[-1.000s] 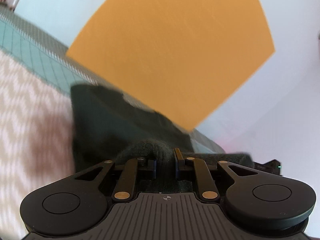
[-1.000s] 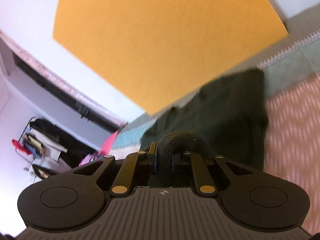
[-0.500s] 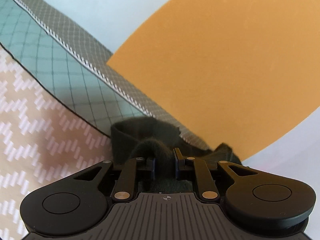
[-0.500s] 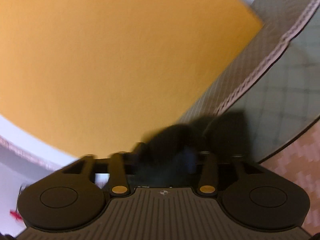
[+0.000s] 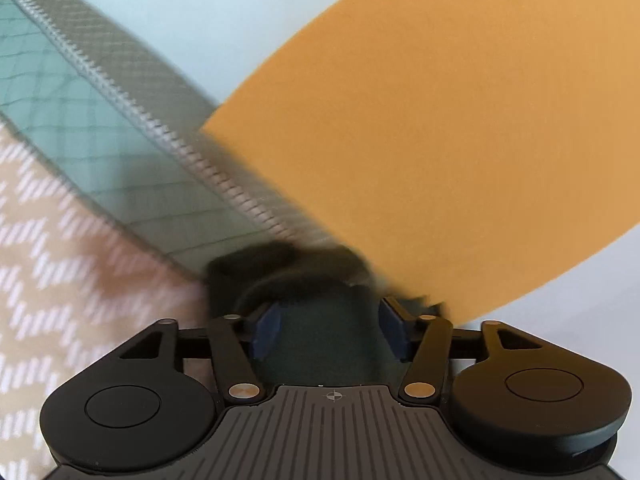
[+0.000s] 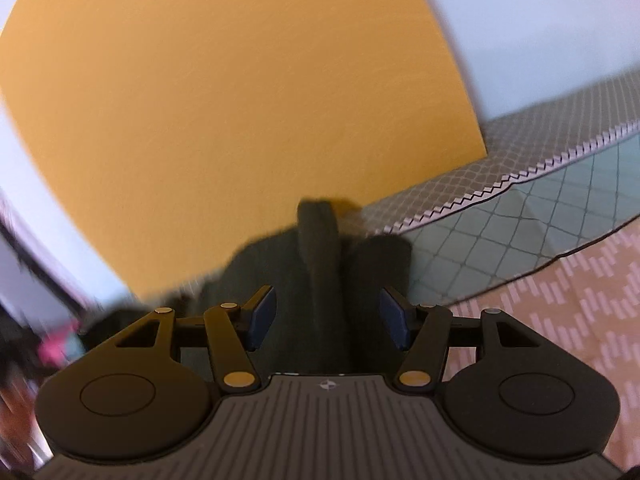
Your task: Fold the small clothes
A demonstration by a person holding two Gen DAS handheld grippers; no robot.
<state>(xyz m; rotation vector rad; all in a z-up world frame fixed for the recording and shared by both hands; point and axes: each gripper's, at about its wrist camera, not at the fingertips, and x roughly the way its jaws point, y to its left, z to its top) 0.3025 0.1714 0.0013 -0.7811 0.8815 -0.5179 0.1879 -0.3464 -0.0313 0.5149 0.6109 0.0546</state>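
Note:
A small dark green garment (image 5: 316, 332) lies bunched on the bed, right under my left gripper (image 5: 329, 328), whose jaws stand open with the cloth between and below them. In the right wrist view the same dark garment (image 6: 320, 264) shows with a raised fold running forward between the open fingers of my right gripper (image 6: 328, 320). Neither gripper pinches the cloth. Both views are blurred by motion.
The bed cover has a beige chevron part (image 5: 60, 280), a teal quilted band (image 5: 80, 136) and a grey zigzag-edged border (image 6: 560, 136). An orange panel (image 5: 440, 120) on a pale wall stands just behind the bed edge. Blurred clutter sits at the left of the right wrist view (image 6: 48, 352).
Both grippers have opened and let go of the dark garment, which they held pinched before. The garment has come down onto the bed near the far edge.

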